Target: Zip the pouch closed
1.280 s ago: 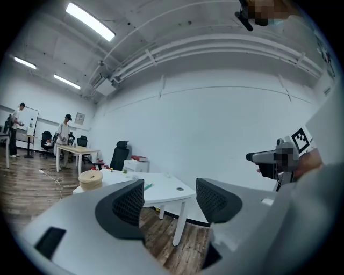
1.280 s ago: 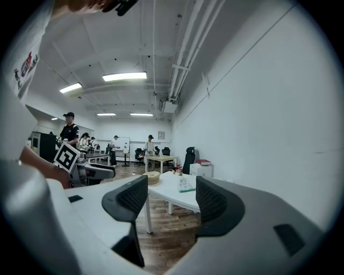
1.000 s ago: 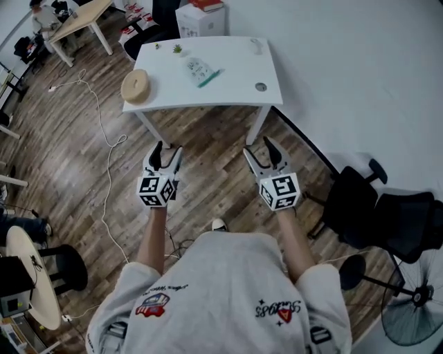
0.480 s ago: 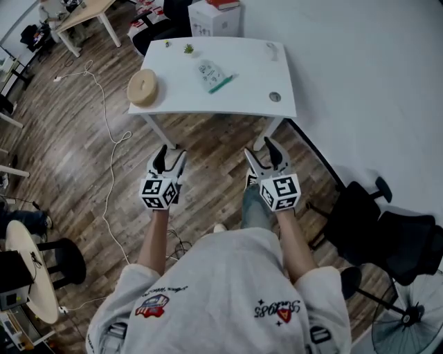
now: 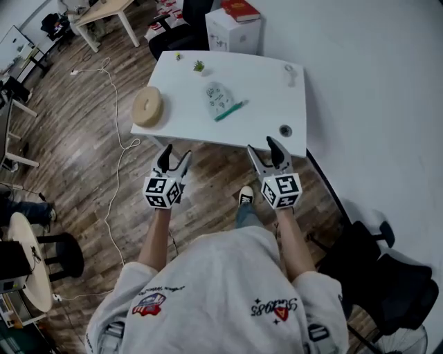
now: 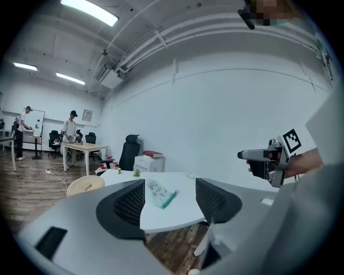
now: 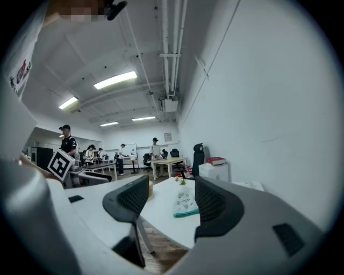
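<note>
The person stands on the wood floor (image 5: 83,159), short of the white worktop (image 5: 266,104), with a gripper in each hand. Both grippers are held out in front of the body, clear of the worktop's near edge.

Left gripper (image 5: 174,157): jaws spread with nothing between them. Its own view shows only open air in the gap and the worktop beyond.

Right gripper (image 5: 265,148): jaws likewise spread and empty. The two grippers sit side by side, well apart, each pointing toward the worktop.

Pouch (image 5: 219,98): lies flat near the middle of the worktop. It is pale and printed, with a green strip (image 5: 229,110) along the side nearer the person. Neither gripper touches it; both are well apart from it. At this range it cannot be told whether the zip is open or shut.

Other items on the worktop:
- a round tan roll (image 5: 147,106) at the left end
- a small green plant (image 5: 199,66) toward the far edge
- a small round dark fitting (image 5: 285,130) near the right front corner
- a small pale object (image 5: 291,70) toward the far right corner, too small to identify

Surroundings:
- a white box (image 5: 232,34) stands beyond the worktop with a red book (image 5: 240,10) on top
- a white cable (image 5: 114,145) trails over the floor to the left
- a black chair (image 5: 377,273) stands to the person's right
- other people (image 7: 155,153) stand at desks across the room
</note>
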A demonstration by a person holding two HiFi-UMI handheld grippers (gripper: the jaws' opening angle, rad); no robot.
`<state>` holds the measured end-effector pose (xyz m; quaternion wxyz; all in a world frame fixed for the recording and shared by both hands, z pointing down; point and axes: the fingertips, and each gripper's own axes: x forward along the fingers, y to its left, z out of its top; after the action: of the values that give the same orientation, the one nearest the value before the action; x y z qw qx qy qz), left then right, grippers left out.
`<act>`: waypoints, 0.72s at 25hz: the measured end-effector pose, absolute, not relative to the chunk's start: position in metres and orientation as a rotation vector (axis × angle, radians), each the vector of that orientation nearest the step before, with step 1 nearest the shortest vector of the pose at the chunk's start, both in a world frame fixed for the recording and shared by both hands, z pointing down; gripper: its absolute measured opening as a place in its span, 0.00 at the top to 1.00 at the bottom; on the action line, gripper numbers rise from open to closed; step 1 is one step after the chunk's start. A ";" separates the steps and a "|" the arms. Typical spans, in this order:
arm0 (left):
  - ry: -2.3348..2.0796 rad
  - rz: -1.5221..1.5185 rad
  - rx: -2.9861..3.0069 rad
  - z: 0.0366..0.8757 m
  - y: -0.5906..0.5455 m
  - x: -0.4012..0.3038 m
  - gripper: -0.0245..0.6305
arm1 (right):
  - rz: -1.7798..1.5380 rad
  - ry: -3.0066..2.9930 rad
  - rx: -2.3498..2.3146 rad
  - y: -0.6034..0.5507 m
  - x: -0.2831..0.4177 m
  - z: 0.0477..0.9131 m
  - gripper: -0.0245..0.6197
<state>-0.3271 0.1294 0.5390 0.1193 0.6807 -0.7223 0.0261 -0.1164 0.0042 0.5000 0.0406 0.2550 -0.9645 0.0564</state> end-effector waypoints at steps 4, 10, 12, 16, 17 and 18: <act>-2.129 0.068 1.982 0.521 0.051 -0.331 0.52 | 0.201 -2.963 0.752 -0.079 -0.126 0.491 0.56; -2.118 0.075 1.962 0.522 -0.061 -0.341 0.52 | 0.194 -2.984 0.708 -0.189 -0.145 0.489 0.57; -2.106 0.084 1.961 0.520 -0.087 -0.339 0.52 | 0.205 -2.982 0.700 -0.215 -0.146 0.488 0.57; -2.072 0.114 1.978 0.521 -0.129 -0.333 0.52 | 0.219 -2.974 0.692 -0.256 -0.148 0.490 0.58; -2.064 0.127 1.981 0.522 -0.137 -0.332 0.52 | 0.227 -2.972 0.693 -0.263 -0.149 0.491 0.58; -2.058 0.136 1.983 0.523 -0.144 -0.332 0.52 | 0.235 -2.971 0.693 -0.269 -0.150 0.493 0.58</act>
<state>-0.3321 -0.1440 0.5230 0.1400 0.6862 -0.7123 0.0469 -0.1498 -0.2688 0.4928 0.0408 0.2262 -0.9702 0.0768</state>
